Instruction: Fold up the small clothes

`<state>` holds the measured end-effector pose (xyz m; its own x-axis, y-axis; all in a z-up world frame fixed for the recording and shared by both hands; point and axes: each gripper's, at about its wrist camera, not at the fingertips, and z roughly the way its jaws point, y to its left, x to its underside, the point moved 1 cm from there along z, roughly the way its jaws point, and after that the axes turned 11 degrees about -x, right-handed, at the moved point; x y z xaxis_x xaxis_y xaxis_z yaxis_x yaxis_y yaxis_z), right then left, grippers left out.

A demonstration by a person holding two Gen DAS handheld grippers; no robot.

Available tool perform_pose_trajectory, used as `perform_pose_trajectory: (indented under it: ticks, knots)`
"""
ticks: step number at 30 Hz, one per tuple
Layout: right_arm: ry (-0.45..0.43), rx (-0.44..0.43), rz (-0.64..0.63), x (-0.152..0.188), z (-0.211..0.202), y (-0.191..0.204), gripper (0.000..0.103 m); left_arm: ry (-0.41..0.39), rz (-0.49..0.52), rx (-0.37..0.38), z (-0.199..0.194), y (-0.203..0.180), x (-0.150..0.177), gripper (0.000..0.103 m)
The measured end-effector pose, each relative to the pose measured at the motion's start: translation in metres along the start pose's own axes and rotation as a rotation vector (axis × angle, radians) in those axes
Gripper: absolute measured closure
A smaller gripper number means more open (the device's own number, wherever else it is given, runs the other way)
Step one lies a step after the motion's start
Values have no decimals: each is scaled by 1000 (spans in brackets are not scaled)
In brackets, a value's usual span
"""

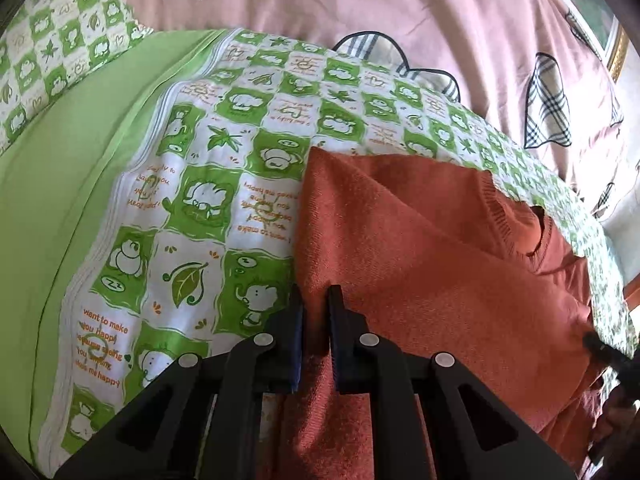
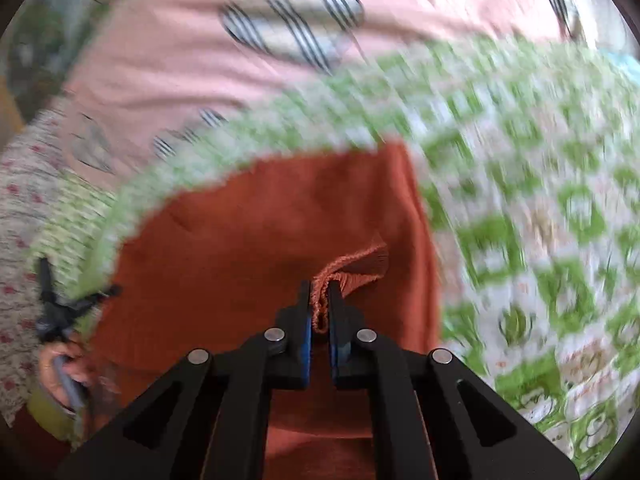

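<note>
A small rust-orange knit sweater (image 1: 420, 240) lies on the green-and-white patterned sheet (image 1: 224, 184). My left gripper (image 1: 316, 300) is shut on the sweater's left edge, with fabric pinched between its fingers. In the right wrist view, my right gripper (image 2: 319, 296) is shut on a ribbed hem or cuff (image 2: 352, 268) of the same sweater (image 2: 248, 232). That view is blurred. The right gripper's tip shows at the far right of the left wrist view (image 1: 600, 348), at the sweater's right edge.
A pink quilt with plaid heart patches (image 1: 380, 8) lies bunched behind the sweater. A plain green sheet (image 1: 68, 168) and a patterned pillow (image 1: 60, 40) are at the left. The left gripper and hand show at the left of the right wrist view (image 2: 60, 312).
</note>
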<state>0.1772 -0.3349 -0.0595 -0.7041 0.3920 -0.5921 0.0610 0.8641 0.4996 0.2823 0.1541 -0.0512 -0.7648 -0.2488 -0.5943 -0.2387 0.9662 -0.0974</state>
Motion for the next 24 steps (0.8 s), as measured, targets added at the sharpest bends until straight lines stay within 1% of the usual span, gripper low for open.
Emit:
perform_pose_trajectory:
  ticks: [2,5,6,7,9,11,14,16,18,20,21,22,23,24]
  knots:
    - [-19,-8,9,4,-5,-6,95,1,-6,10,0,2,1,93]
    - [-43,66,-5,8,-23,-3,94,23,-32,17,-11,13,3,92]
    - [-57,71,-6,10,-33,-1,92,23,-31,9,-21,14,6,92]
    - [-70,55,0,13,-43,0,92,17,-20,4,-33,16,12,93]
    - [-85,14,7,20,-62,2,92,12,1,10,-55,18,25,91]
    - [-89,-14,0,31,-78,6,92,22,9,39,-76,21,42,86]
    - [-73,-38,-7,50,-93,12,91,35,19,55,-105,25,76,68]
    - [-57,-54,-7,63,-99,14,91,38,22,68,-122,30,98,64]
    - [-35,-61,-19,80,-107,19,90,52,19,69,-139,37,124,64]
    - [-30,-72,-17,94,-115,22,85,60,20,56,-151,43,144,63]
    - [-30,-74,-18,102,-121,23,75,61,19,46,-159,47,155,62]
    - [-32,-77,-19,109,-126,25,59,62,16,40,-165,51,164,58]
    - [-41,-84,-23,117,-133,26,54,66,7,37,-171,56,174,56]
    - [-47,-90,-26,123,-138,28,52,72,-2,38,-177,61,184,54]
